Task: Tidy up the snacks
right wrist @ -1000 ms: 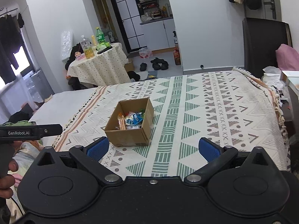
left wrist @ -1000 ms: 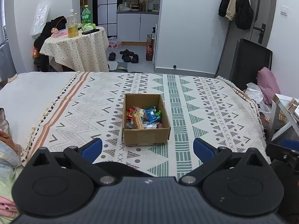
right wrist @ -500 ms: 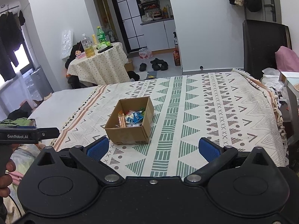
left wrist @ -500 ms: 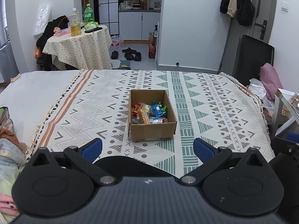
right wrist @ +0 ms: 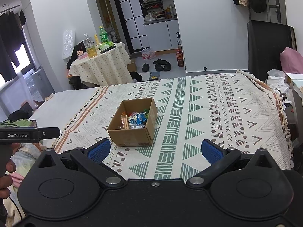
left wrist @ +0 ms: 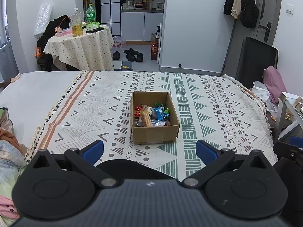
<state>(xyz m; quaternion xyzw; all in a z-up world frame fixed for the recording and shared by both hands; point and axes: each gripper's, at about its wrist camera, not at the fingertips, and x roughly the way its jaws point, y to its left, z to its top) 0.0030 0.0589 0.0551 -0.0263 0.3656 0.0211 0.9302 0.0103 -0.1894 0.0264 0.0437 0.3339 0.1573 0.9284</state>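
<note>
An open cardboard box [left wrist: 154, 134] sits on the patterned bedspread [left wrist: 208, 109], filled with several wrapped snacks [left wrist: 151, 113]. It also shows in the right wrist view [right wrist: 130, 137], left of centre, with the snacks [right wrist: 135, 120] inside. My left gripper [left wrist: 149, 149] is open and empty, held just short of the box's near side. My right gripper [right wrist: 155, 150] is open and empty, near the box's front right corner. The left gripper's body [right wrist: 28, 134] shows at the left edge of the right wrist view.
A round table [left wrist: 79, 45] with bottles stands beyond the bed at the far left. Shoes [left wrist: 132, 55] lie on the floor. A black chair [left wrist: 253, 60] and a pink pillow [left wrist: 274, 85] are at the right. Clothes [left wrist: 7, 141] lie at the bed's left edge.
Both grippers have pulled back and risen a little, so the box sits slightly farther off. Both stay open and empty.
</note>
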